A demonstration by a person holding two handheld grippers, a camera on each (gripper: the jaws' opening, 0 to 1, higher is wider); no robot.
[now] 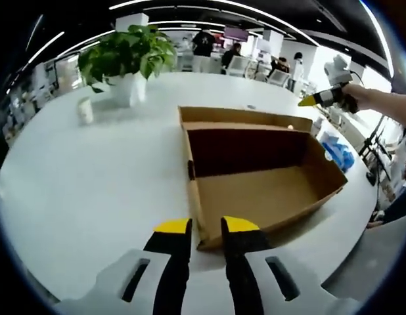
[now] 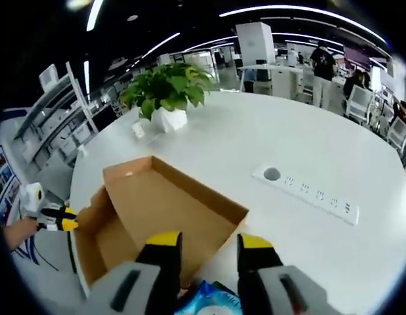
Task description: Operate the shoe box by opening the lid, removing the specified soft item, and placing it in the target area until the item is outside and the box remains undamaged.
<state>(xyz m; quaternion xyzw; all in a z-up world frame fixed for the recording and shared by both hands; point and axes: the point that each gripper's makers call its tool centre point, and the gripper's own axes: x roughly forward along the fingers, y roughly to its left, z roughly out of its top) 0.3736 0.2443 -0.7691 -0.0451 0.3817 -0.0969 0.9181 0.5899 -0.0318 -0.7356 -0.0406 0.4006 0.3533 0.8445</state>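
the box (image 1: 255, 174) sits open on the white surface (image 1: 91, 190), cardboard inside bare, a potted plant (image 1: 127, 62) and a small cup (image 1: 85, 110) beyond its far corner. the left claw (image 1: 206, 226) is parted, straddling the box's near corner. the right claw (image 2: 208, 241) hovers over the box's edge with jaws apart, a blue soft pack (image 2: 209, 298) just under them, outside the box.

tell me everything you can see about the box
The box is plain brown cardboard, shallow and rectangular, lying open on the white table. Its lid is folded back on the far side toward the plant. The inside looks empty. The left gripper has one jaw on each side of the near corner wall.
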